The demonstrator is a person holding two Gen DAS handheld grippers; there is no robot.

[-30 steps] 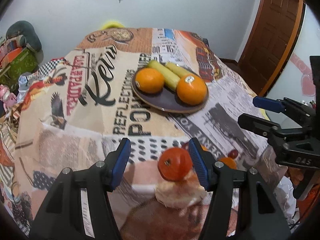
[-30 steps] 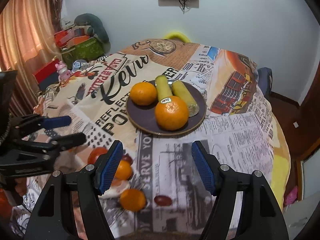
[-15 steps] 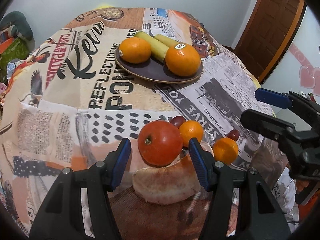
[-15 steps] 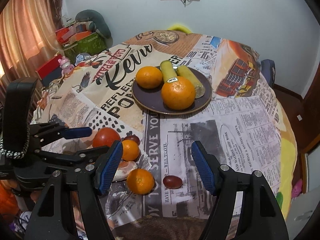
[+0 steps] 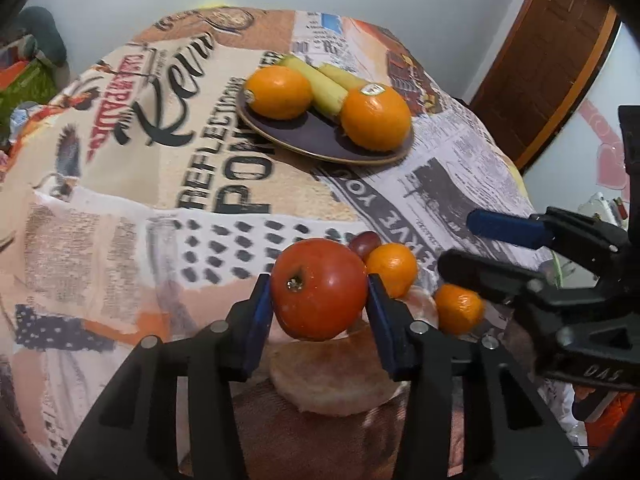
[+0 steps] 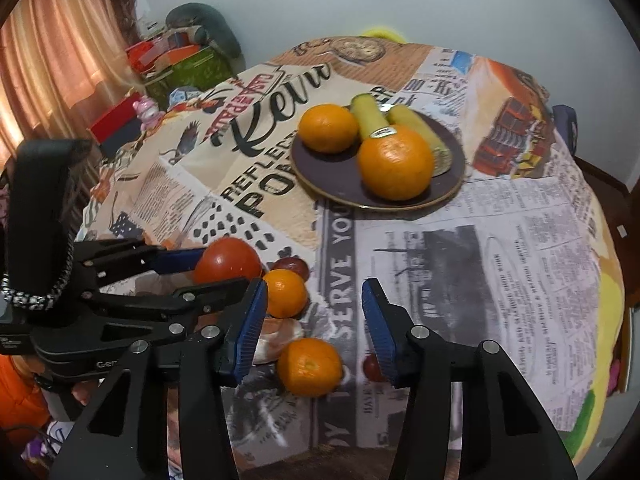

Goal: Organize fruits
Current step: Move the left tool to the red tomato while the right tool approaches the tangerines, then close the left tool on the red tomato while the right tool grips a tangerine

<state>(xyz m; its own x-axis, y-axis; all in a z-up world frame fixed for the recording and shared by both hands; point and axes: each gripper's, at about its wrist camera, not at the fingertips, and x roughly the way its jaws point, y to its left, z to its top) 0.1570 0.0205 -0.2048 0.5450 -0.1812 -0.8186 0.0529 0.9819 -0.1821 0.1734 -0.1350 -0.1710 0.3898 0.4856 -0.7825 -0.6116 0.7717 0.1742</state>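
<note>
My left gripper (image 5: 318,304) is shut on a red tomato (image 5: 319,288), held just above a pale shell-shaped dish (image 5: 336,384) at the near table edge. The tomato also shows in the right wrist view (image 6: 228,260). Two small oranges (image 5: 392,264) (image 5: 458,308) and a dark grape (image 5: 364,241) lie beside it. My right gripper (image 6: 314,320) is open and empty, above a small orange (image 6: 309,366) and a grape (image 6: 372,366). A dark plate (image 6: 340,178) holds two big oranges (image 6: 395,162) (image 6: 328,128) and two yellow-green fruits (image 6: 370,118).
The round table wears a newspaper-print cloth (image 6: 520,260). A wooden door (image 5: 552,52) stands at the right. Boxes and toys (image 6: 168,64) pile up beside a curtain on the left. The right gripper shows in the left wrist view (image 5: 472,242).
My left gripper has closed on the tomato and lifted it slightly. My right gripper has come down closer over the small orange and grape.
</note>
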